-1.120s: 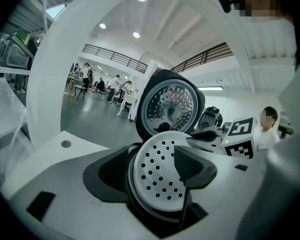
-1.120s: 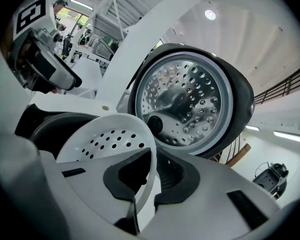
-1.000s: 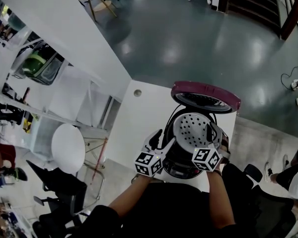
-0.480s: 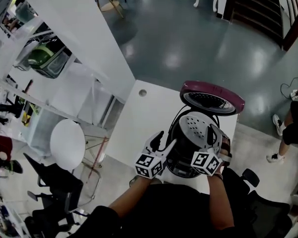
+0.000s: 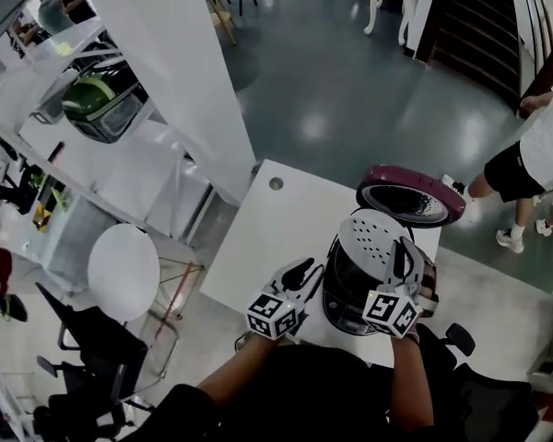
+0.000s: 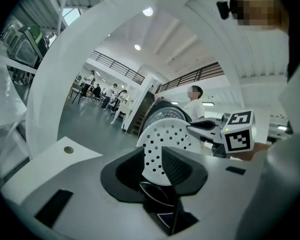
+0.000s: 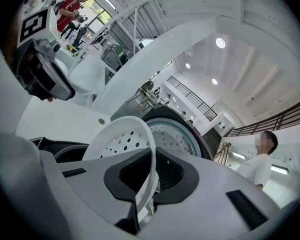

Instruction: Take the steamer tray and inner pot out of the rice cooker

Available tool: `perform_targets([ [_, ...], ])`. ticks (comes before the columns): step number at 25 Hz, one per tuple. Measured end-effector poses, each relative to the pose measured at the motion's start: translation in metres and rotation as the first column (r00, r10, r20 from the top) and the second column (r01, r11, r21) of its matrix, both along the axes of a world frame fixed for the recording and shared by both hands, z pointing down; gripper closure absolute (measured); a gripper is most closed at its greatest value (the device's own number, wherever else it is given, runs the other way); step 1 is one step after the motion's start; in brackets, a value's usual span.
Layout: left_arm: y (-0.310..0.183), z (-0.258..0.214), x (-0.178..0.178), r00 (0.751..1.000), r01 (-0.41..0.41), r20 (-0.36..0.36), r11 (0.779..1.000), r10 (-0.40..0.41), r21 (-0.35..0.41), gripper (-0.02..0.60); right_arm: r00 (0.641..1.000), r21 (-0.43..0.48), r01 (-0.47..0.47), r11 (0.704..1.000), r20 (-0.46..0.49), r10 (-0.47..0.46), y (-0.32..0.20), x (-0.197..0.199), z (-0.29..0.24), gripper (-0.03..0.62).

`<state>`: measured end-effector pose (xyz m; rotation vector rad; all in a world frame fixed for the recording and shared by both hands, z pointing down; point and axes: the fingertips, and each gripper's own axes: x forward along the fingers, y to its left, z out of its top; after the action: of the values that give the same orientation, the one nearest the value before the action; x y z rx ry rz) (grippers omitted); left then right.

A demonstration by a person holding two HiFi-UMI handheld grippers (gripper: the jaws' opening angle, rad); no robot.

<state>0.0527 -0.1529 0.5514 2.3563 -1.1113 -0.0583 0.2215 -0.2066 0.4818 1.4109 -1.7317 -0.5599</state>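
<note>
Lifting steamer tray [image 5: 369,238] | tray tilted on edge over the rice cooker [image 5: 343,300] mouth | right gripper [image 5: 405,258] pinched tight on the tray rim at the cooker's right side | left gripper [image 5: 306,273] at the cooker's left, jaws just been closing, half-narrowed, nothing clamped; tray lies just beyond its tips | inner pot unseen, judged inside the cooker
</note>
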Motion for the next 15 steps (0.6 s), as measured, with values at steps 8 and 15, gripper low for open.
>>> perform_targets([
  [8, -0.002, -0.018, -0.056, 1.000, 0.018, -0.023, 0.999, -0.018, 0.040, 0.549, 0.999, 0.040, 0.051, 0.998, -0.010, -0.051, 0.003, -0.071, -0.039, 0.576],
  [15, 0.001, -0.019, -0.127, 0.996, 0.090, -0.020, 0.995, -0.089, 0.039, 0.552, 0.985, 0.056, 0.175, 0.983, -0.020, -0.174, -0.005, -0.160, -0.039, 0.576],
])
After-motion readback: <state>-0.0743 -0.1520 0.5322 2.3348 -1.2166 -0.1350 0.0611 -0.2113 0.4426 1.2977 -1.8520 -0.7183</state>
